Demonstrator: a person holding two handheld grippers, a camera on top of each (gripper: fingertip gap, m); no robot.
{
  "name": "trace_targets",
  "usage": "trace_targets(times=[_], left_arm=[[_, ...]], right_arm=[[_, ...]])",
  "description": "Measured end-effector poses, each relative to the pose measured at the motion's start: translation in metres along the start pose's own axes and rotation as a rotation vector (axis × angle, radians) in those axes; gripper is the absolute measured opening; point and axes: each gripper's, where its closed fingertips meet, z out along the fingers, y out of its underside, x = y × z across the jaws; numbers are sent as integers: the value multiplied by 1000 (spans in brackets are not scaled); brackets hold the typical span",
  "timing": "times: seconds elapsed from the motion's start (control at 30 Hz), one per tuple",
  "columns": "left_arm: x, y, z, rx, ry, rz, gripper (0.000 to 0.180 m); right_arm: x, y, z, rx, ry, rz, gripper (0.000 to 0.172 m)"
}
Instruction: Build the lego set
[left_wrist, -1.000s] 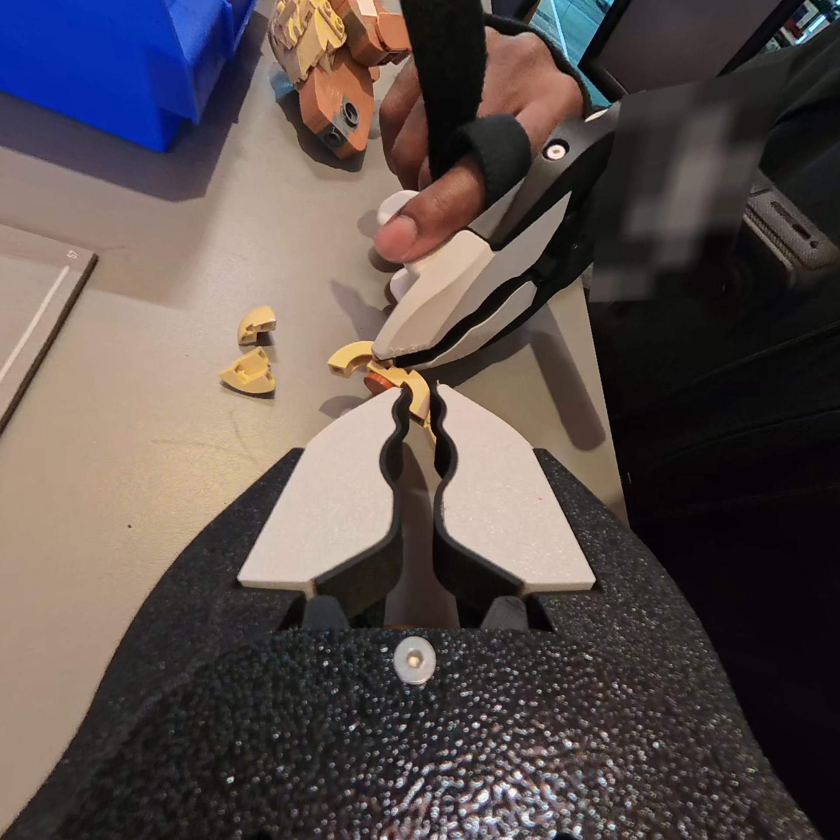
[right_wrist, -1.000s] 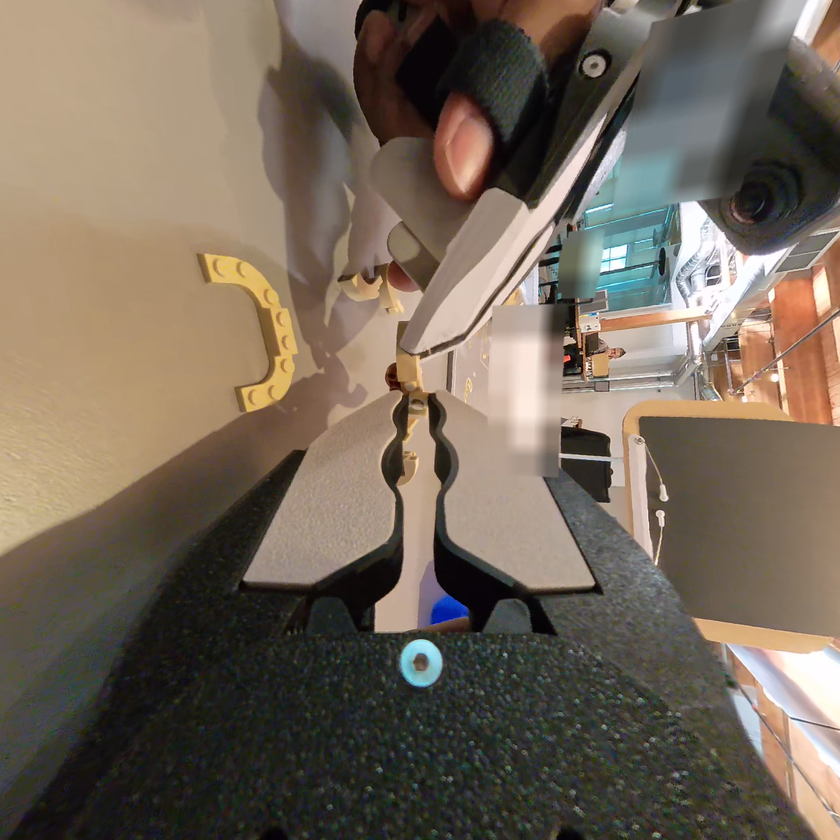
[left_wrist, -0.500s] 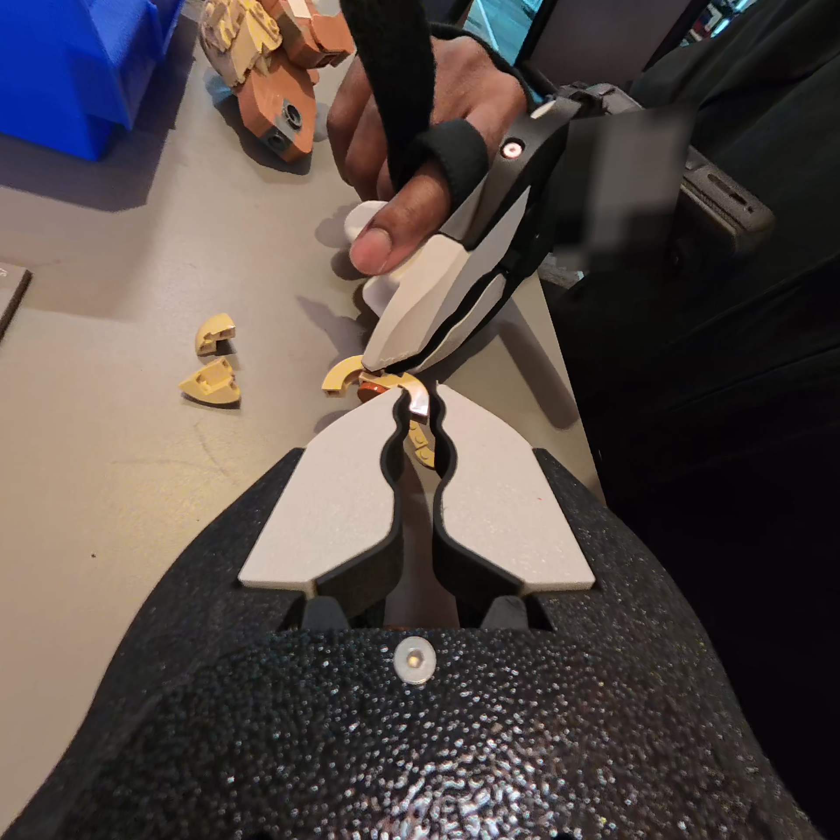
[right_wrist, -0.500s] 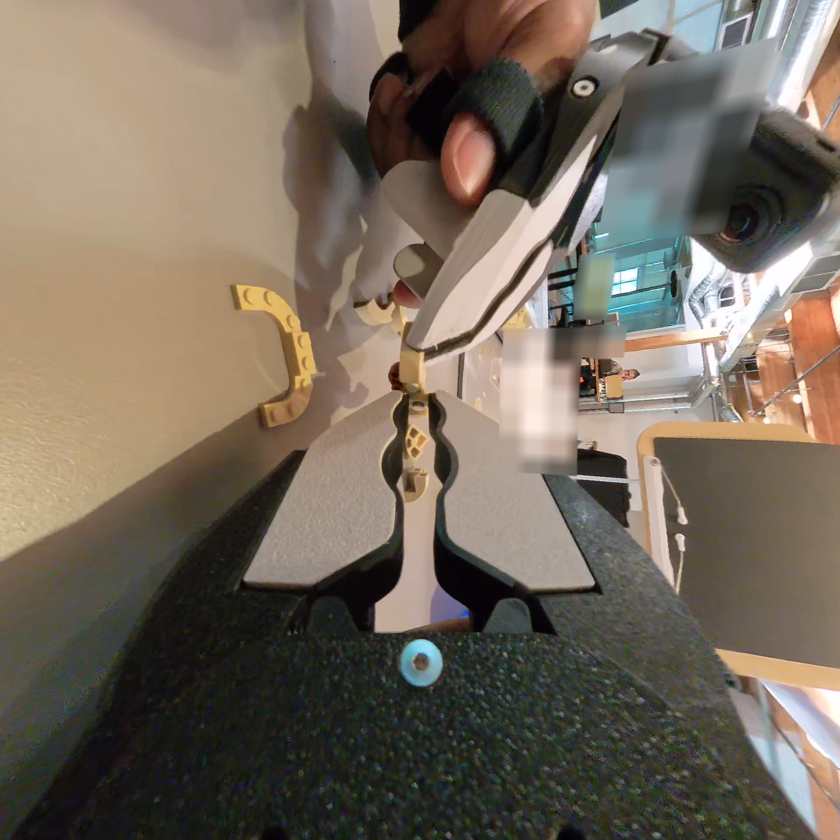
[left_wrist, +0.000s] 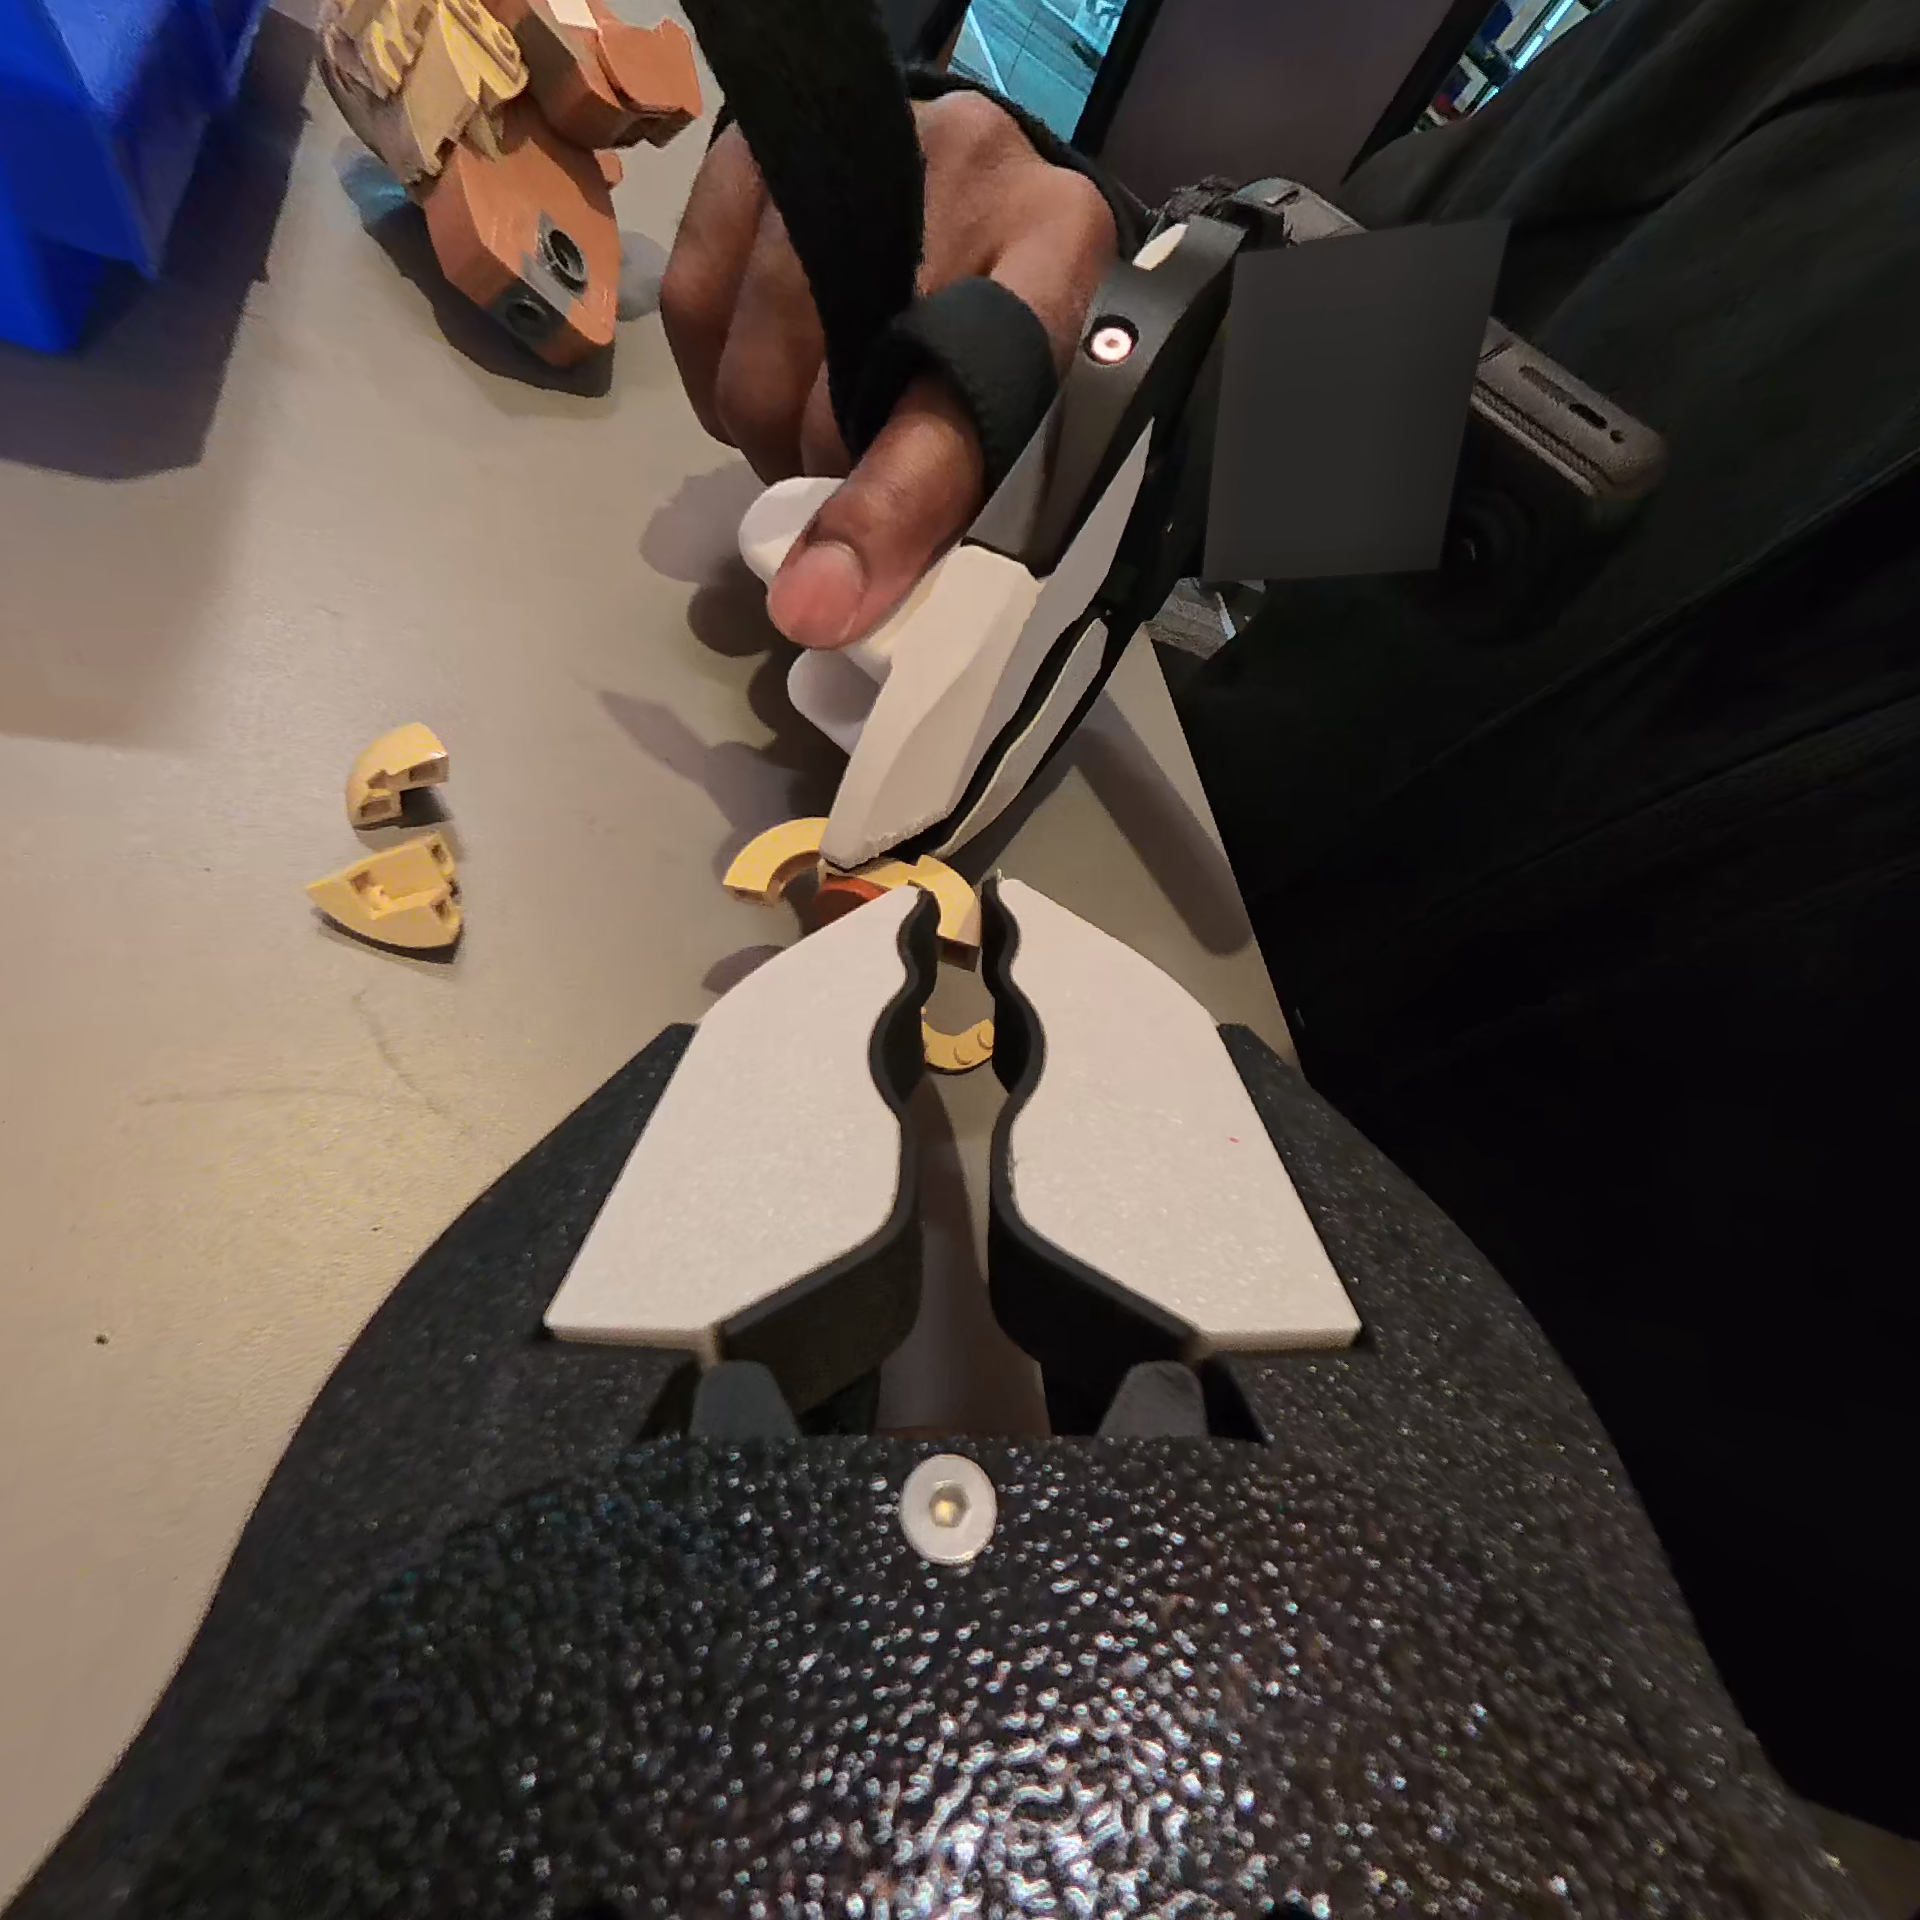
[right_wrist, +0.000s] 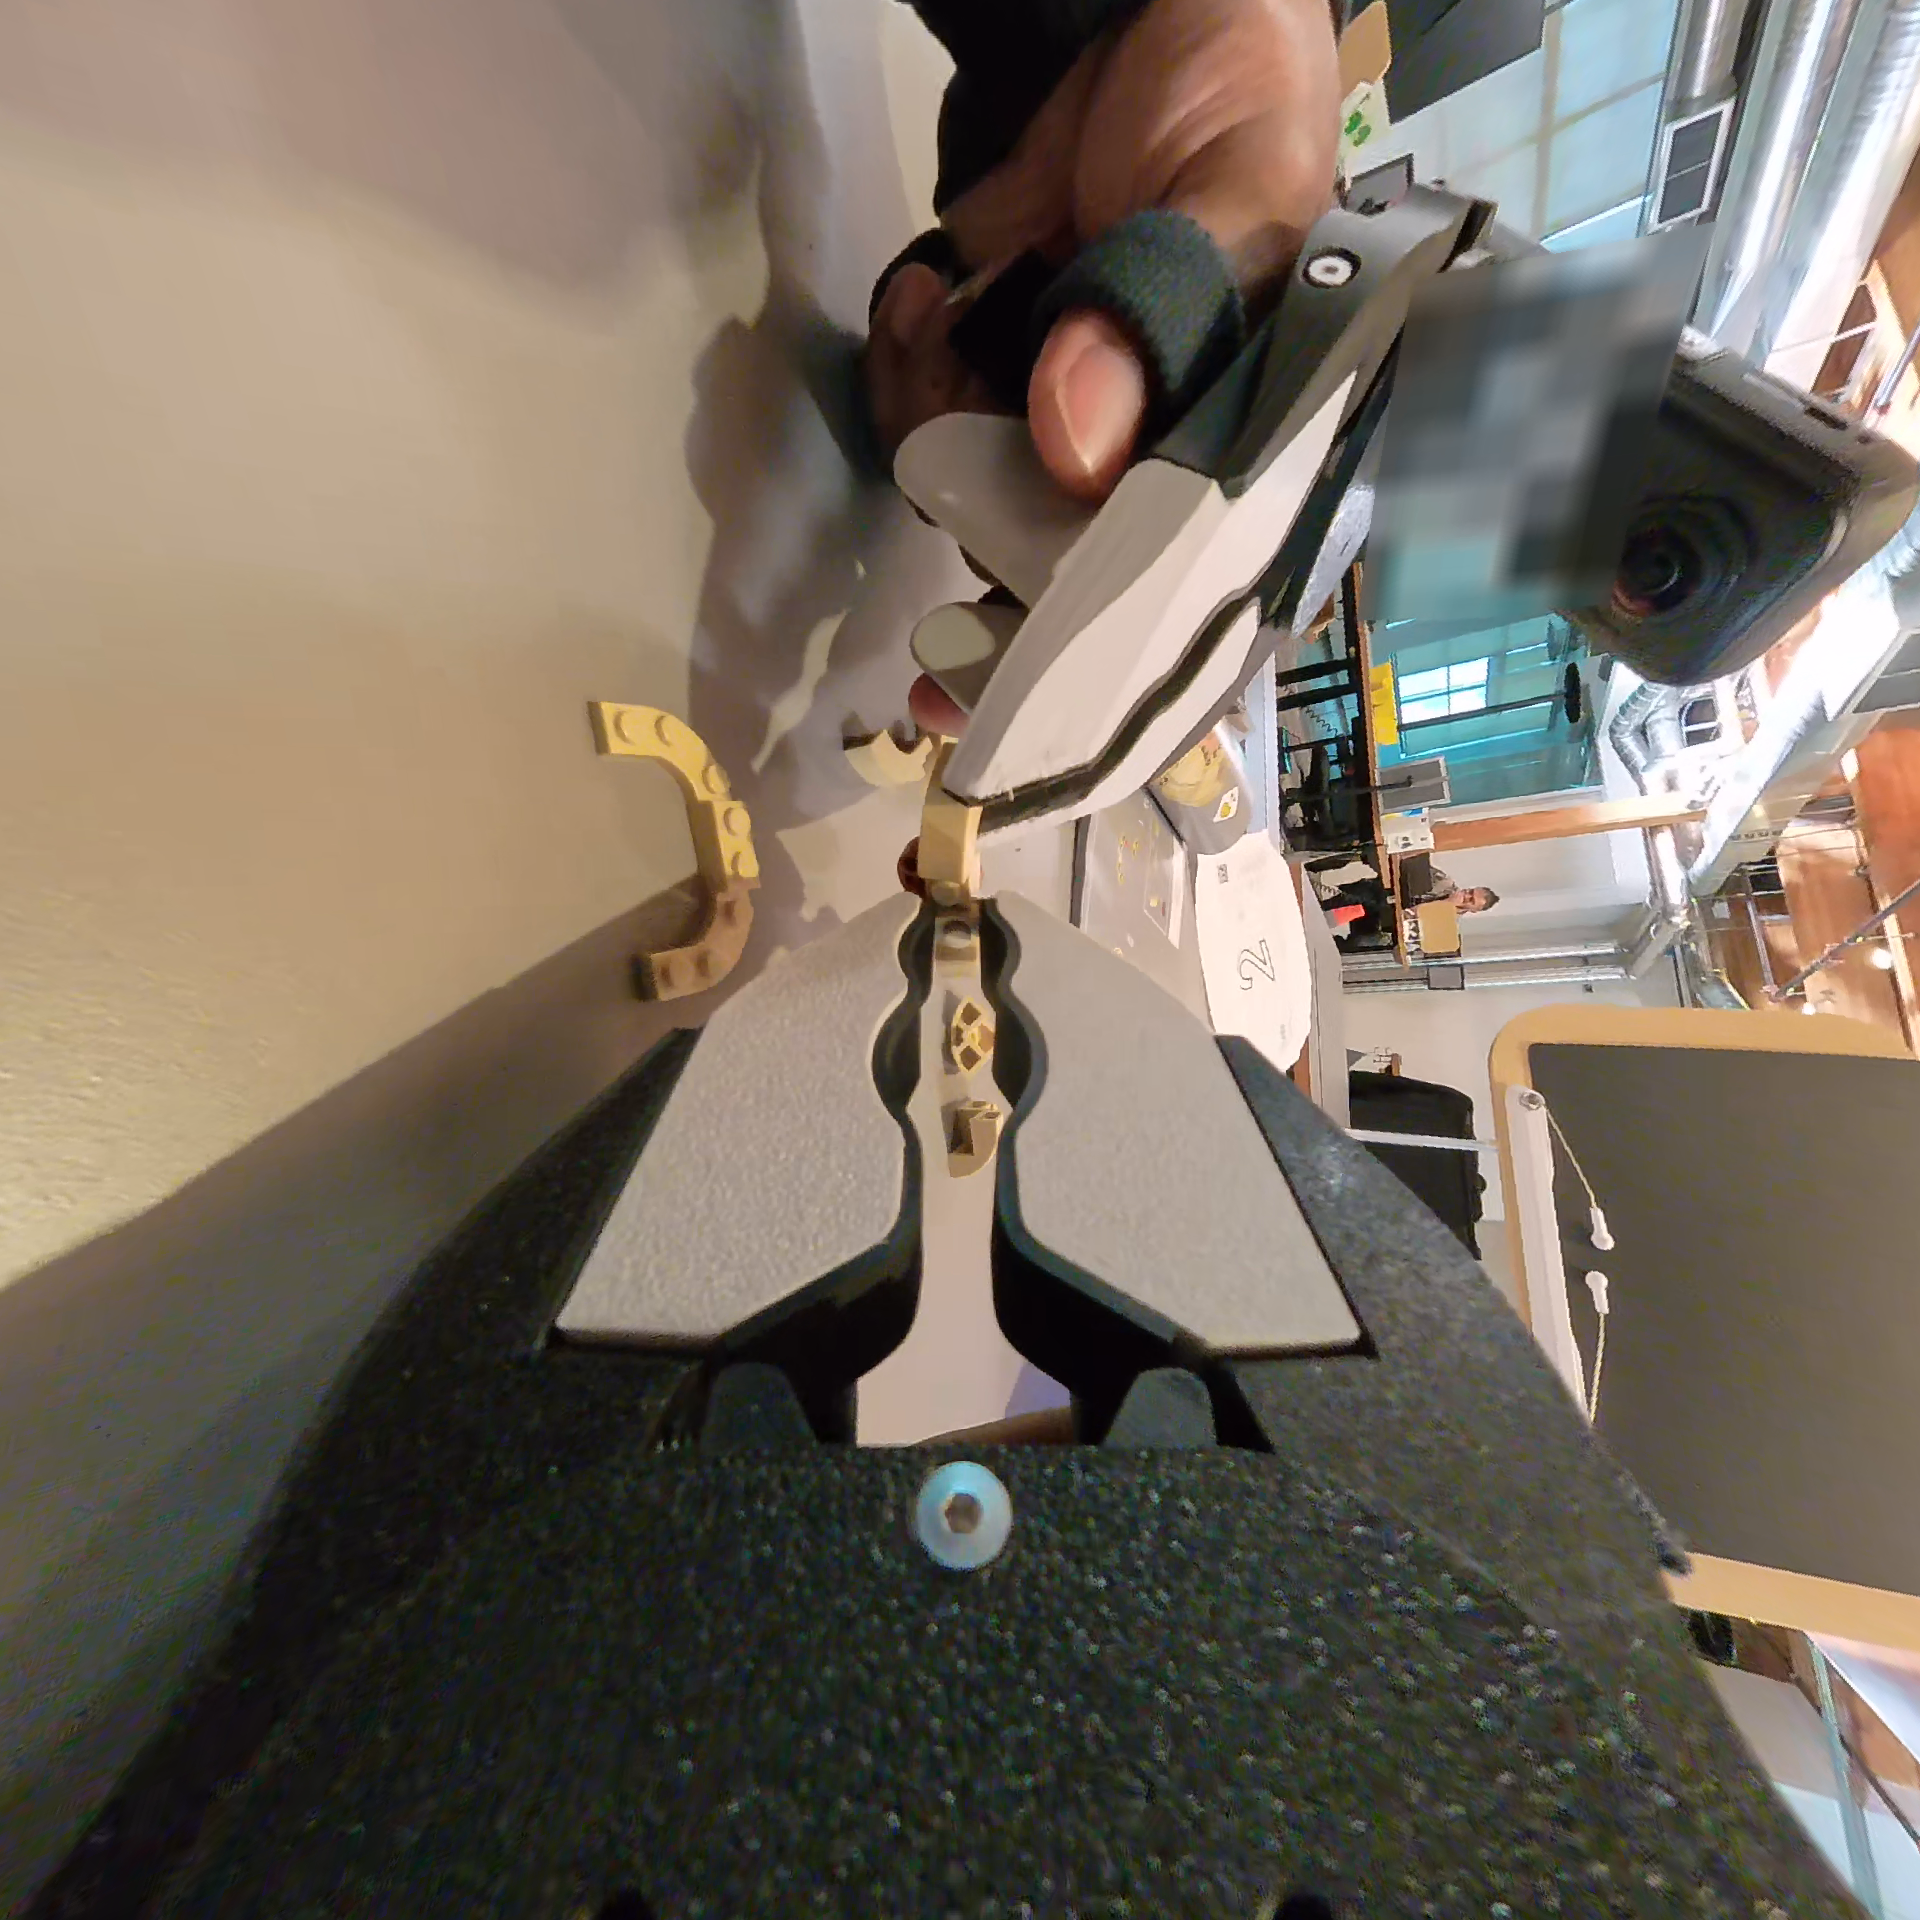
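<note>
My left tongs (left_wrist: 951, 914) are pinching one end of a tan arch (left_wrist: 951, 899), a curved brick piece with a small red-brown round part (left_wrist: 844, 900) fixed under its middle. The black pads press on both sides of that end. My right tongs (right_wrist: 954, 914) are nipped on the same arch from the other direction; in the left view their tips (left_wrist: 883, 836) close over the crown of the curve. So the piece hangs between the two tools just above the counter (left_wrist: 208, 1143), near its front edge. I judge a hold at two spots stops the thin arch from swivelling about either pinch.

Through my left tongs' gap I see a second studded tan arch (left_wrist: 961, 1044) lying flat on the counter beneath. In the right view it shows whole (right_wrist: 691, 831), just beside the held piece.

Two tan wedges (left_wrist: 390, 894) lie apart to the left, underside cavities facing up, clear of the tools. Farther back stands a brown-and-tan brick model (left_wrist: 520, 177), and a blue bin (left_wrist: 94, 156) sits at the far left corner. They are well apart from the held arch, which leaves room for both tools to come in at steep angles.

The right view also shows a sheet (right_wrist: 1252, 961) and a dark mat (right_wrist: 1132, 883) beyond the tips.
</note>
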Motion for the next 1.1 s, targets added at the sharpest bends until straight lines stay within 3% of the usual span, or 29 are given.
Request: trace_targets(times=[0.3, 0.8, 1.1], left_arm=[[5, 3, 1, -19, 26, 16, 8], [6, -11, -11, 77, 23, 16, 11], [5, -10, -10, 75, 14, 35, 10]], right_arm=[[-4, -5, -2, 13, -41, 11, 7], [3, -6, -3, 83, -184, 453, 7], [6, -8, -3, 102, -180, 466, 7]])
